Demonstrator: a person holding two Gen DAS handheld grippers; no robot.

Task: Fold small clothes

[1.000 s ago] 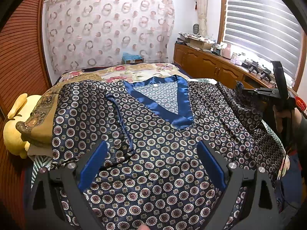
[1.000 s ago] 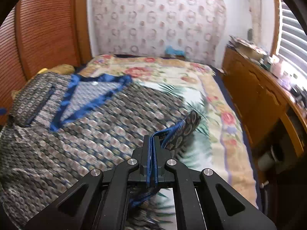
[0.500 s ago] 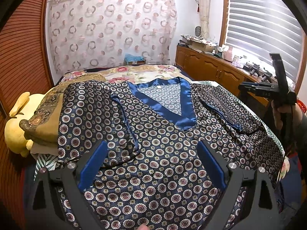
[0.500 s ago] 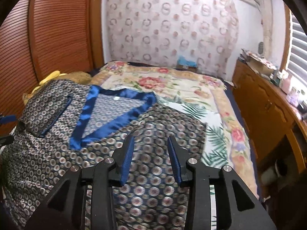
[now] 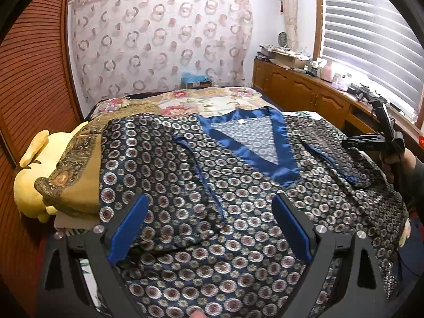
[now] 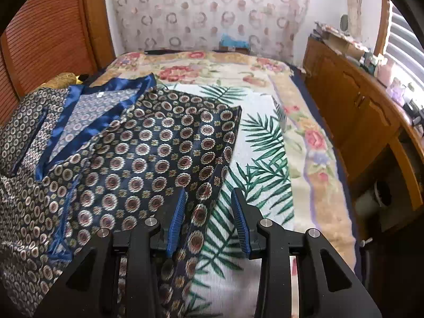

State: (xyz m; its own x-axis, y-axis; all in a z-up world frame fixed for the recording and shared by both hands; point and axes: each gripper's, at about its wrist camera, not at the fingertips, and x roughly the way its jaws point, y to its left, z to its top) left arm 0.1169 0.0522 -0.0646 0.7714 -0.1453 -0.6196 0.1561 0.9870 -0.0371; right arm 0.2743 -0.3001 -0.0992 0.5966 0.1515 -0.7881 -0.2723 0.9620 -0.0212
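A navy patterned satin top (image 5: 225, 185) with a blue V-neck collar (image 5: 281, 156) lies spread on the bed, both short sleeves folded inward. My left gripper (image 5: 209, 225) is open and empty above its lower left part. My right gripper (image 6: 209, 221) is open above the top's right edge (image 6: 159, 153), holding nothing. The right gripper also shows in the left wrist view (image 5: 381, 137), held by a hand at the bed's right side.
A floral and palm-print bedspread (image 6: 265, 137) covers the bed. A folded ochre cloth (image 5: 71, 180) and a yellow plush toy (image 5: 31, 175) lie at the left edge. A wooden cabinet (image 6: 365, 111) runs along the right wall. A slatted wooden wall (image 5: 31, 84) stands on the left.
My right gripper let go of the right sleeve, opened and drew back to the top's right edge. The sleeve now lies folded inward. The left gripper stayed open and nearly still.
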